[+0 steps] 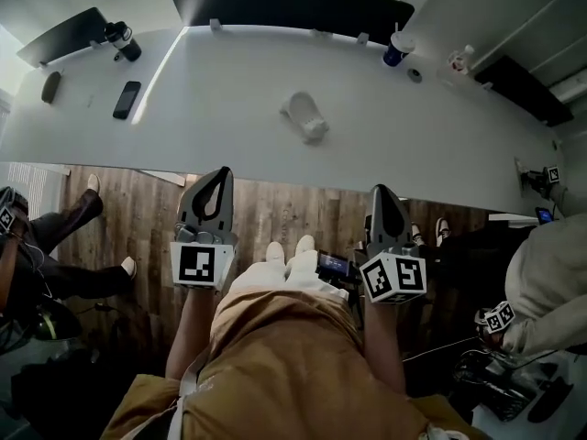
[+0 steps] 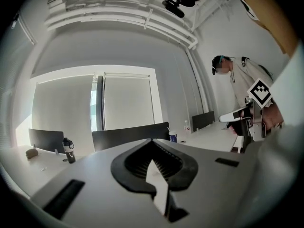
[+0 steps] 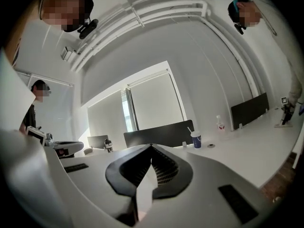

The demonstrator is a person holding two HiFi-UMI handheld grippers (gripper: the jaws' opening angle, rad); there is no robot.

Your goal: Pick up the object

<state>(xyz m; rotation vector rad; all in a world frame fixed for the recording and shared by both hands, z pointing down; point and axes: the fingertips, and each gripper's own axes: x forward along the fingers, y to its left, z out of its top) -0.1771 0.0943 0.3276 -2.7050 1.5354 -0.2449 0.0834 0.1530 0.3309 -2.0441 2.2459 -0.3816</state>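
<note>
L gripper [image 2: 152,141] & R gripper [image 3: 152,147]: jaws closed tip to tip, nothing betw. them, seen in each gripper view. Only head view shows the white object [image 1: 305,117], lying on white table [image 1: 229,126], well ahead of both. L gripper view alone catches a person w/ marker cube [image 2: 260,92].

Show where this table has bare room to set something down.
Bare: the stretch between the phone and the white object, and the near right part of the table past that object. Crowded: far corners, by the bottle and the cup.
</note>
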